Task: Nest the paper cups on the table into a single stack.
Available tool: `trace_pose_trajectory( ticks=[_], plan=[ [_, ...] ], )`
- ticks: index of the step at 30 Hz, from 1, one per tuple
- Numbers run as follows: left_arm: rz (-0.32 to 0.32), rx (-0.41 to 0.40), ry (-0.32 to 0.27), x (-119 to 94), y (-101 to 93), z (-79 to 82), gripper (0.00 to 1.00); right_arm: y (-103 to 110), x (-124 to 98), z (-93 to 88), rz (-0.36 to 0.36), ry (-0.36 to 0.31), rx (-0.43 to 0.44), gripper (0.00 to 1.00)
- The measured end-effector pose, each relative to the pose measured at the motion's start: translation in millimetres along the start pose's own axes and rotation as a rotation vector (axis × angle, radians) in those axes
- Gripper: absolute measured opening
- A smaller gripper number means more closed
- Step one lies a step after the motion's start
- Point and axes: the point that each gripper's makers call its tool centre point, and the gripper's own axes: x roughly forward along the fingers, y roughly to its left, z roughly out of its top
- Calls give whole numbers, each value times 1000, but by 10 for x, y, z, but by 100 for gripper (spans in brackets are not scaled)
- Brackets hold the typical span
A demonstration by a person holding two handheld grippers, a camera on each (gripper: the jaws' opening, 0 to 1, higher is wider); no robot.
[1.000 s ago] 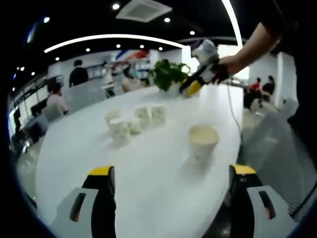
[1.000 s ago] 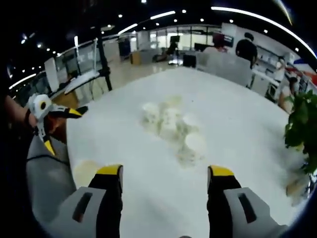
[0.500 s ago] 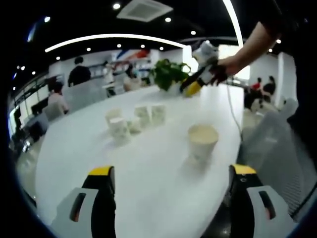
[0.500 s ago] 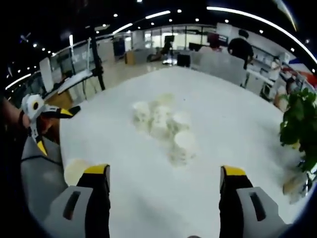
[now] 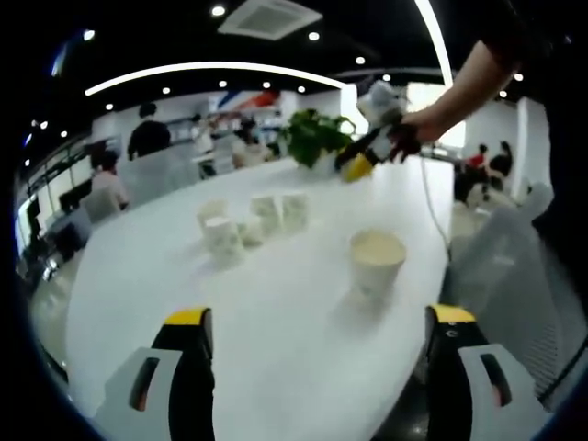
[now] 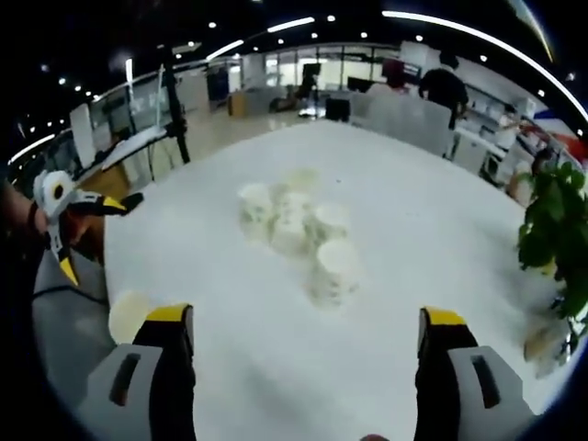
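Paper cups (image 6: 303, 234) clustered well beyond both grippers — left gripper (image 5: 317, 322), right gripper (image 6: 303, 322) spread, unladen.

No text, label, brand, number or sign can be read anywhere in either view.

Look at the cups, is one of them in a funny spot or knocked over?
None looks knocked over or spilled. One paper cup stands alone near the table edge, apart from the cluster of cups further in. That lone cup is the only odd one. Both grippers are open, holding nothing.
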Motion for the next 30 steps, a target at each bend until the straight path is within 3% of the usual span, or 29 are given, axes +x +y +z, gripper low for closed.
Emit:
trace_pose_trajectory(
  ticks=[17,30],
  plan=[
    [16,-13,3,31,73,-67,96,-107,289,107,-15,-1,-8,100],
    [58,-34,6,3,193,-95,96,-200,563,79,-14,18,32,93]
  ],
)
